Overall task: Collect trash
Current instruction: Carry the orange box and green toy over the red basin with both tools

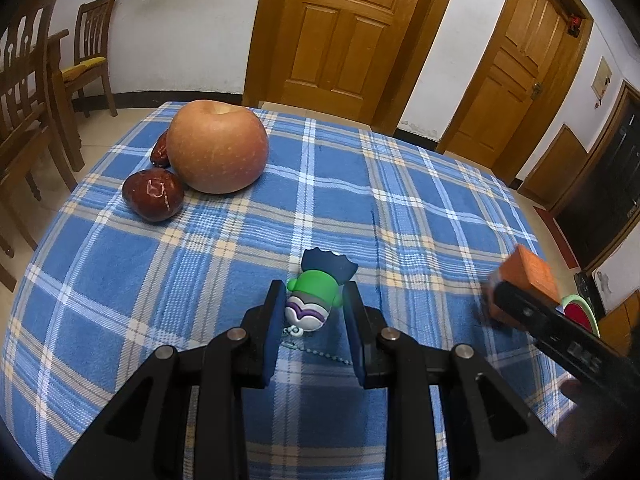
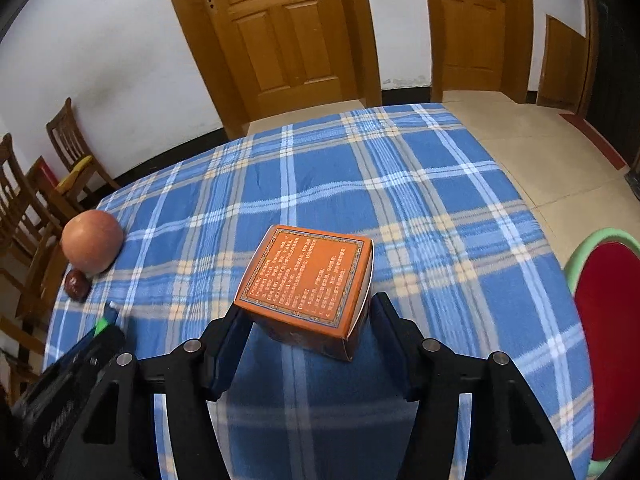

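Note:
In the left wrist view my left gripper (image 1: 312, 300) is shut on a small green, purple and white toy keychain (image 1: 316, 300); its bead chain (image 1: 320, 354) trails onto the blue plaid cloth (image 1: 200, 280). In the right wrist view my right gripper (image 2: 306, 312) is shut on an orange cardboard box (image 2: 308, 280) with printed text, held just above the cloth (image 2: 400, 200). That box (image 1: 528, 276) and the right gripper show blurred at the right of the left wrist view. The left gripper shows at lower left of the right wrist view (image 2: 100, 332).
A large apple (image 1: 218, 146) and red dates (image 1: 154, 196) sit at the table's far left; the apple also shows in the right wrist view (image 2: 92, 246). A red bin with green rim (image 2: 608, 320) stands right of the table. Wooden chairs (image 1: 24, 92) stand left.

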`<state>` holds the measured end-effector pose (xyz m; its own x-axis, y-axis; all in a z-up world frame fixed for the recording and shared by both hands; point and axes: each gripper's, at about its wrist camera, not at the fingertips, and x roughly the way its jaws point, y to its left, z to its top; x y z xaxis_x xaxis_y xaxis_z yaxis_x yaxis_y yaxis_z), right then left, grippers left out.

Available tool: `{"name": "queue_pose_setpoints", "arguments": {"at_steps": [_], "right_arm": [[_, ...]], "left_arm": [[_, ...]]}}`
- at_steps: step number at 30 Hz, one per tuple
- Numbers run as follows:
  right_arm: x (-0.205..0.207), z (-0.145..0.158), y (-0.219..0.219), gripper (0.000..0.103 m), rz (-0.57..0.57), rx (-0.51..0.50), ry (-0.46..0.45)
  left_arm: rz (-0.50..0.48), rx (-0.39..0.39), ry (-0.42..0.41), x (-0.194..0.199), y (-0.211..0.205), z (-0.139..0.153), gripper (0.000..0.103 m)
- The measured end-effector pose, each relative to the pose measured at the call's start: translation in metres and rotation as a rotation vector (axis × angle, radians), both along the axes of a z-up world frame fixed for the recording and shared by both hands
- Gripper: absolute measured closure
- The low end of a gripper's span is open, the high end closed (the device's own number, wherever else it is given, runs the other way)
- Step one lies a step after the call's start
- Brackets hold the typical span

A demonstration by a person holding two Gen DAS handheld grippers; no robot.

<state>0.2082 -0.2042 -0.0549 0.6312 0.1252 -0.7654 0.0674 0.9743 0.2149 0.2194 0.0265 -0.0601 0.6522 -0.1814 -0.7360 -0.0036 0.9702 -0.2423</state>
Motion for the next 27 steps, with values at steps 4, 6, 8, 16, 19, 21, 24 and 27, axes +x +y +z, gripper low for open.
{"name": "queue_pose_setpoints", "arguments": {"at_steps": [4, 6, 8, 16, 19, 21, 24, 27], "right_arm": [[-0.023, 0.011, -0.010, 0.041, 0.010, 0.015, -0.026], [-0.037, 0.014, -0.015, 0.041, 0.012, 0.024, -0.035], [-0.051, 0.017, -0.023, 0.041, 0.007, 0.036, -0.042], [-0.094, 0.025, -0.057, 0.041, -0.024, 0.062, -0.063], [-0.110, 0.026, -0.071, 0.041, -0.042, 0.072, -0.069], [-0.118, 0.026, -0.082, 0.041, -0.060, 0.077, -0.070], [-0.128, 0.025, -0.097, 0.041, -0.090, 0.084, -0.075], [-0.137, 0.026, -0.112, 0.042, -0.118, 0.090, -0.080]], "left_arm": [[-0.008, -0.001, -0.003, 0.000, -0.001, 0.000, 0.074], [-0.015, -0.006, -0.003, -0.001, -0.002, 0.000, 0.074], [-0.025, -0.011, -0.003, -0.002, -0.003, 0.001, 0.074], [-0.043, -0.004, -0.001, -0.008, -0.014, 0.005, 0.074], [-0.055, 0.005, -0.013, -0.014, -0.021, 0.011, 0.074], [-0.071, 0.010, -0.021, -0.020, -0.028, 0.017, 0.074], [-0.098, 0.000, -0.023, -0.026, -0.039, 0.022, 0.074], [-0.132, -0.016, -0.019, -0.033, -0.054, 0.027, 0.074]]}}
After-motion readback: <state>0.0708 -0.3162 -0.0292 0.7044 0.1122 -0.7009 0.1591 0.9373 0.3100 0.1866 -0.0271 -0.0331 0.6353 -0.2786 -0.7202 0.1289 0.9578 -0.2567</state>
